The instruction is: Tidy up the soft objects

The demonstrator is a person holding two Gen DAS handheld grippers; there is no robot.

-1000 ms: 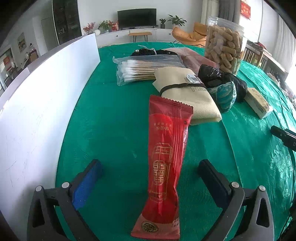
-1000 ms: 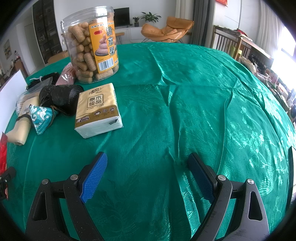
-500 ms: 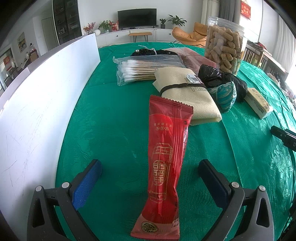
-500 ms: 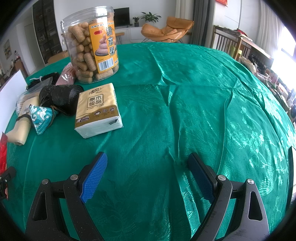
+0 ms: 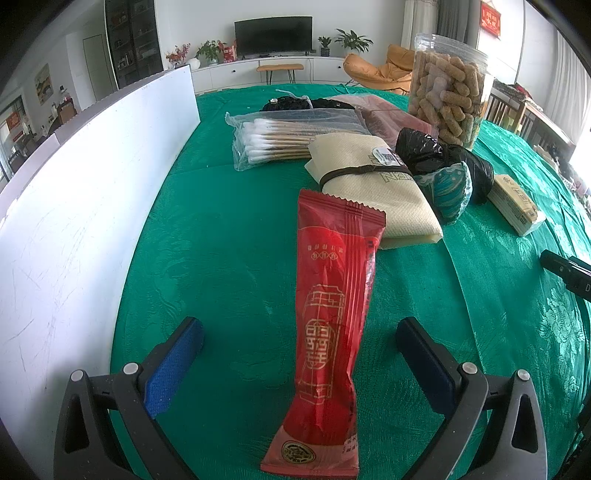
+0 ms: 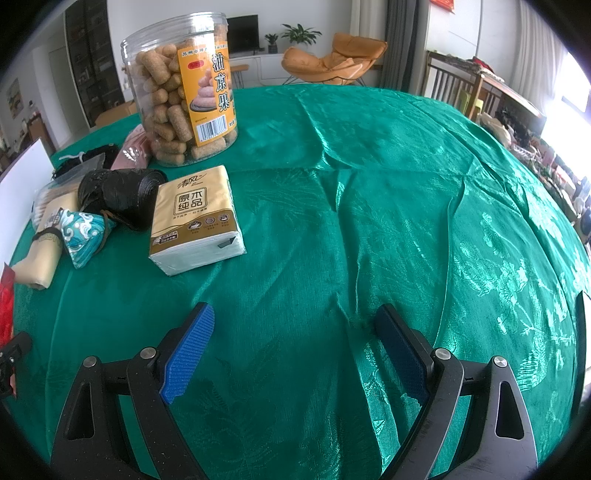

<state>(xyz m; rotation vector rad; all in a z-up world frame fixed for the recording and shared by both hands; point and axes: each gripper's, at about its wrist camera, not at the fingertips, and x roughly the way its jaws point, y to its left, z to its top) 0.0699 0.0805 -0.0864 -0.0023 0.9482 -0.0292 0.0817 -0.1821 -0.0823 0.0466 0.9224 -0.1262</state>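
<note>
On the green tablecloth [image 6: 369, 192], the red packet [image 5: 332, 314] lies lengthwise between the wide-open fingers of the left gripper [image 5: 299, 336], while the right gripper [image 6: 295, 325], equally wide and holding nothing, hovers near the tissue pack [image 6: 195, 221].

A green patterned cloth [image 6: 369, 206] covers the tabletop. Along its left edge in the left view stands a white board [image 5: 74, 229], upright. At the far side a clear plastic jar [image 6: 183, 85] of brown stick snacks stands upright with a yellow label facing the right camera. Beyond the table, against the far wall, sit a dark television [image 5: 273, 35], potted plants [image 5: 352, 37] and an orange lounge chair [image 6: 334, 59]; wooden furniture at the far right, possibly chairs [image 6: 461, 92], is too distorted to identify.
</note>
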